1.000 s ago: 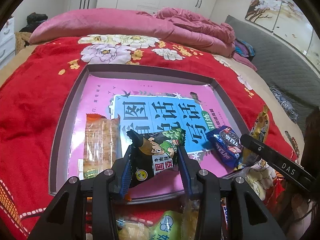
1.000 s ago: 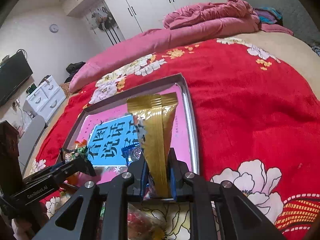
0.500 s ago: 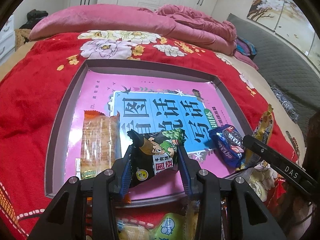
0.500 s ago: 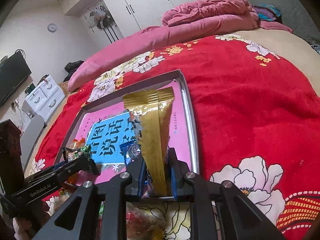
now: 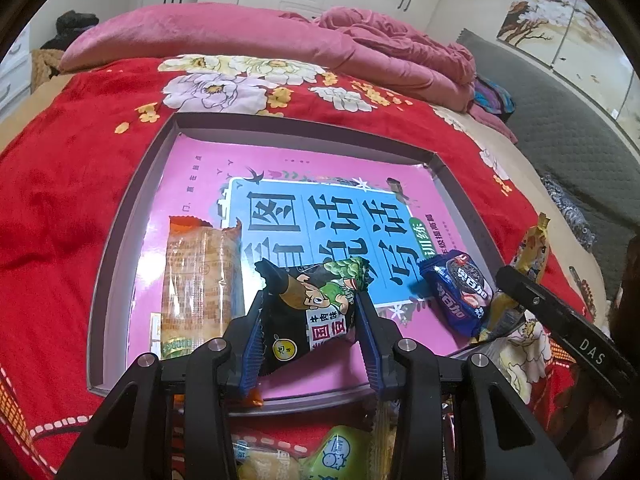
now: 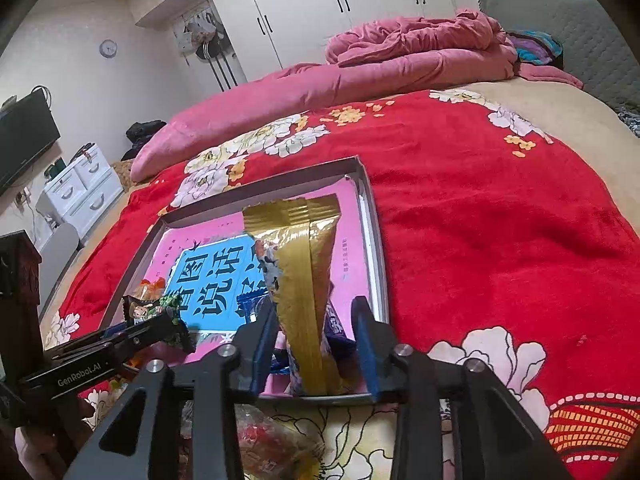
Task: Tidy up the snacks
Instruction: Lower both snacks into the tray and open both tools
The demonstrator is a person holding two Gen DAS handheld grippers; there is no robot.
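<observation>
A grey tray (image 5: 120, 240) lined with a pink and blue book lies on the red bedspread. My left gripper (image 5: 310, 330) is shut on a black and green snack packet (image 5: 312, 308) over the tray's near edge. An orange packet (image 5: 200, 276) lies in the tray to its left, a blue cookie packet (image 5: 456, 296) to its right. My right gripper (image 6: 316, 344) has its jaws apart around a gold packet (image 6: 304, 280), which leans at the tray's (image 6: 372, 216) near right corner, over the blue packet (image 6: 336, 328).
More snacks lie on the bedspread in front of the tray, under both grippers (image 5: 332, 456) (image 6: 272, 440). A pink quilt (image 5: 280, 40) lies across the far end of the bed. A white dresser (image 6: 80, 188) stands off to the left.
My right gripper's jaws have opened from the gold packet, which now rests in the tray. My left gripper still holds the black and green packet and has barely moved.
</observation>
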